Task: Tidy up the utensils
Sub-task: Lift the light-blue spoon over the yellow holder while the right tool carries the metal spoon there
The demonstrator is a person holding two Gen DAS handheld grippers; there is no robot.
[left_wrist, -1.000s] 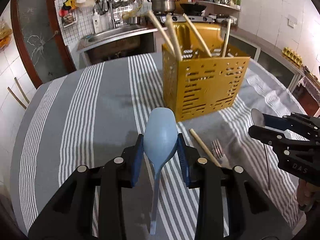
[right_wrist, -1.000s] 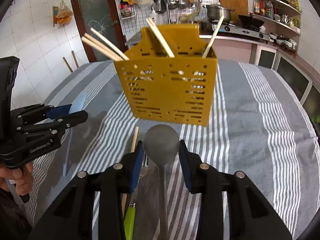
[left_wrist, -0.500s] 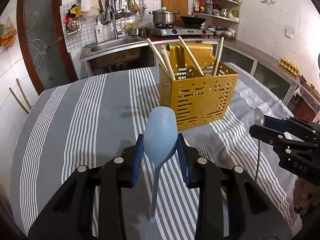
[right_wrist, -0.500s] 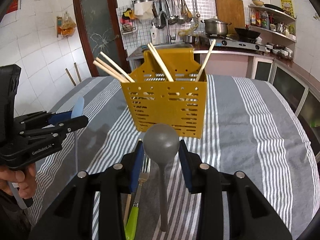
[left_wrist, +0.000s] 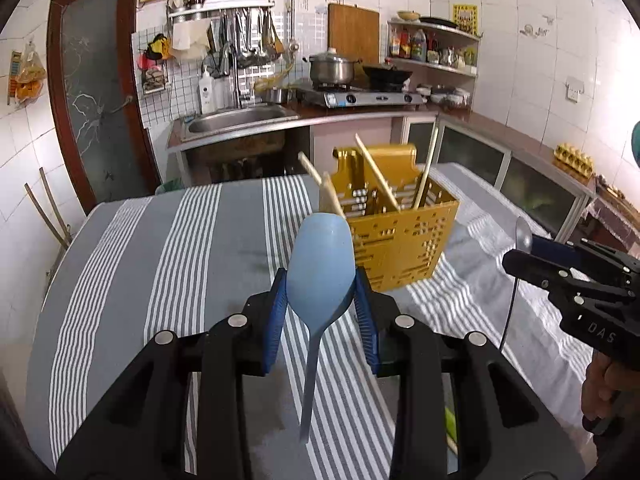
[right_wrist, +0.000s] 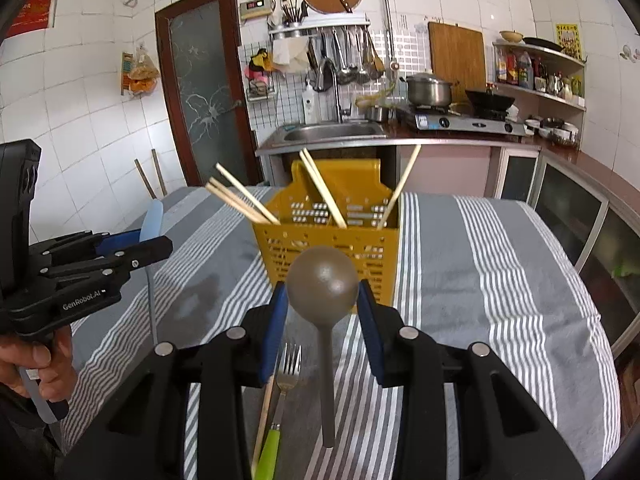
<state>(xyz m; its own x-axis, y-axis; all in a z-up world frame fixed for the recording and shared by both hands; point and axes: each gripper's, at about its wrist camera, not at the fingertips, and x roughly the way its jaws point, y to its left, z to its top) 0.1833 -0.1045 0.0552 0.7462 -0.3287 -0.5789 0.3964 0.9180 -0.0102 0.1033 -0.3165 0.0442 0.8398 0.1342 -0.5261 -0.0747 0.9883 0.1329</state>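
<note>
My left gripper (left_wrist: 320,300) is shut on the bowl of a pale blue spoon (left_wrist: 320,268), whose handle hangs down above the striped cloth. My right gripper (right_wrist: 322,308) is shut on the bowl of a grey spoon (right_wrist: 322,284), handle hanging down too. Both are held in the air in front of a yellow perforated utensil holder (right_wrist: 332,248) (left_wrist: 400,240) standing on the table with several chopsticks (right_wrist: 240,200) leaning in it. The right gripper (left_wrist: 520,250) shows at the right edge of the left wrist view; the left gripper (right_wrist: 154,240) shows at the left of the right wrist view.
A green-handled fork (right_wrist: 282,396) and a single chopstick (right_wrist: 264,420) lie on the grey striped tablecloth (right_wrist: 480,280) below my right gripper. A kitchen counter with sink (left_wrist: 236,116) and stove (left_wrist: 360,98) stands behind the table. A hand (right_wrist: 28,364) grips the left tool.
Both grippers have risen with their spoons, so the spoon handles now hang clear of the cloth. The yellow holder sits lower and farther off in both views.
</note>
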